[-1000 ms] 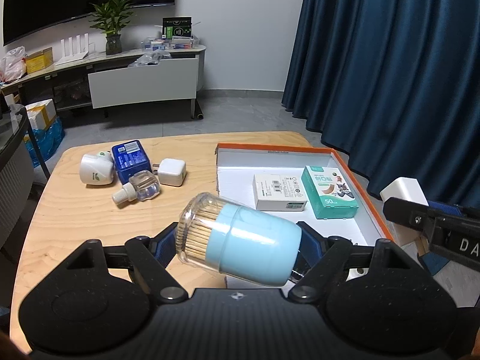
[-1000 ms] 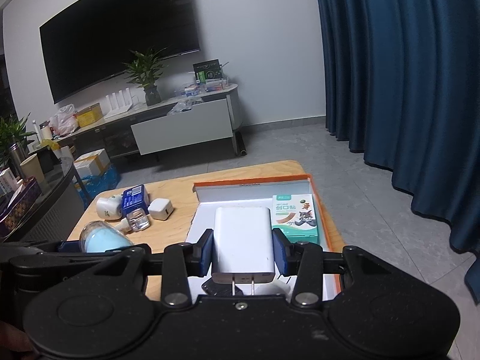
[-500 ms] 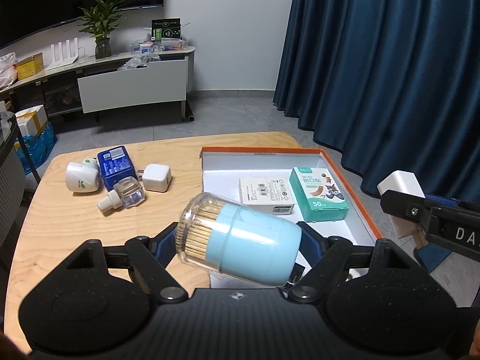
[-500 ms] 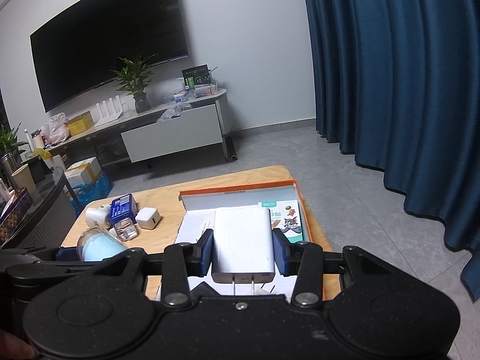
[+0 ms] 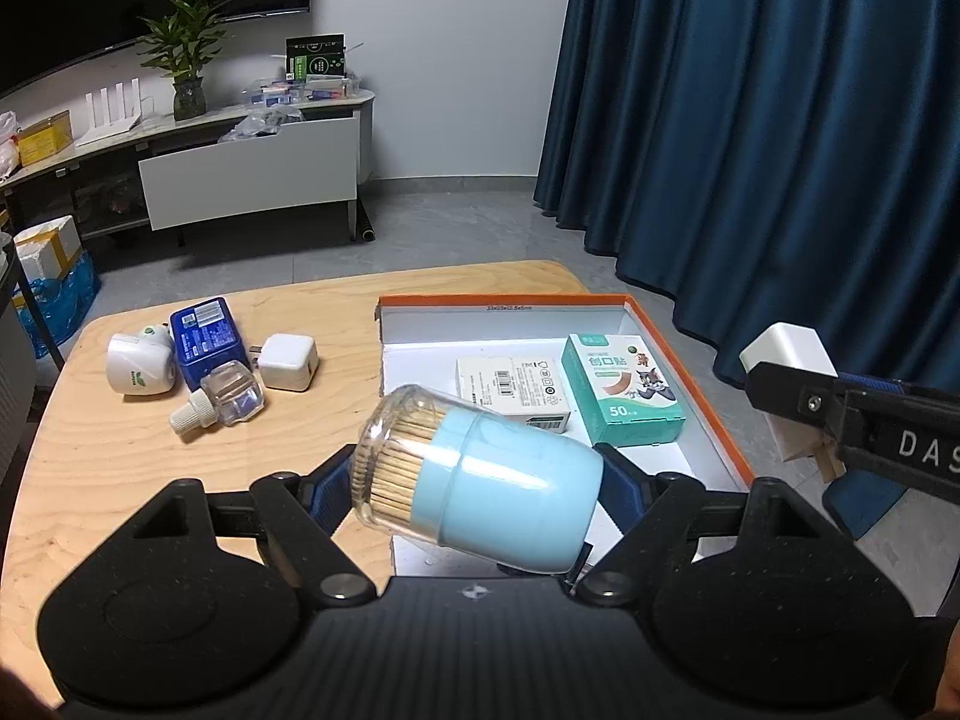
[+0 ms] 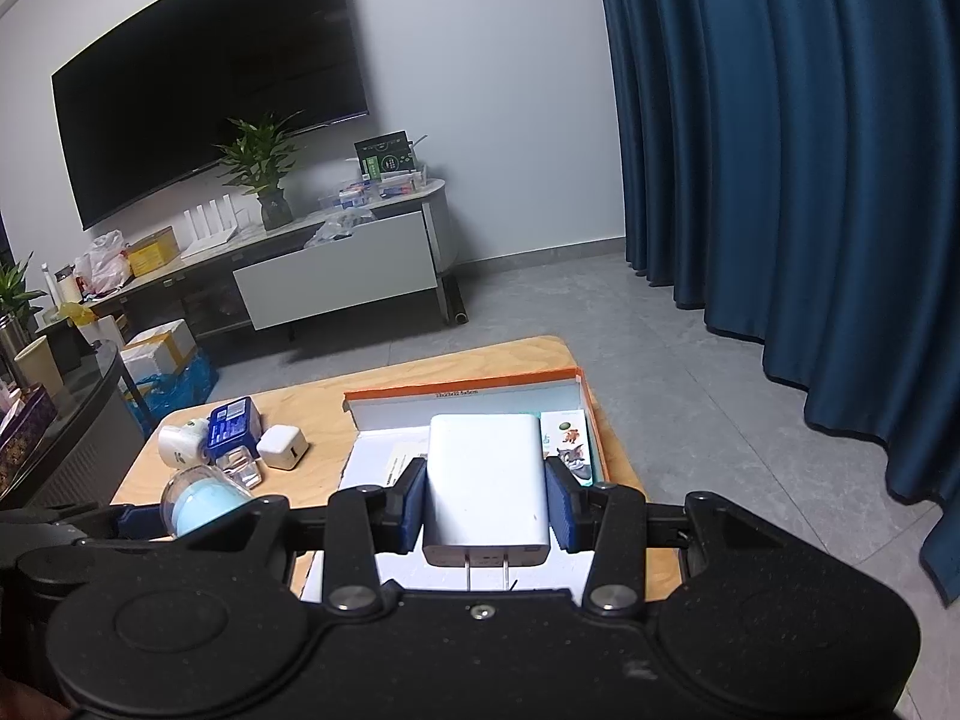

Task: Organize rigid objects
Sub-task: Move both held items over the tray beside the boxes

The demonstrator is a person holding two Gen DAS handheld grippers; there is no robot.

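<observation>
My left gripper point(image 5: 474, 483) is shut on a light-blue toothpick jar point(image 5: 480, 480) with a clear cap, held tilted above the near edge of an orange-rimmed white box point(image 5: 678, 354). My right gripper point(image 6: 487, 510) is shut on a white wall charger point(image 6: 487, 492), prongs toward the camera, held high over the same box point(image 6: 462, 387); the charger also shows in the left wrist view point(image 5: 789, 351). In the box lie a white carton point(image 5: 513, 390) and a teal plaster box point(image 5: 621, 387).
On the wooden table point(image 5: 120, 456) left of the box lie a white round plug-in device point(image 5: 138, 363), a blue pack point(image 5: 207, 339), a clear bottle point(image 5: 225, 402) and a small white charger point(image 5: 288, 360). Blue curtains hang to the right. A TV cabinet stands far behind.
Both grippers have risen and drawn back a little with their objects still held; the table and box look smaller and lower in both views.
</observation>
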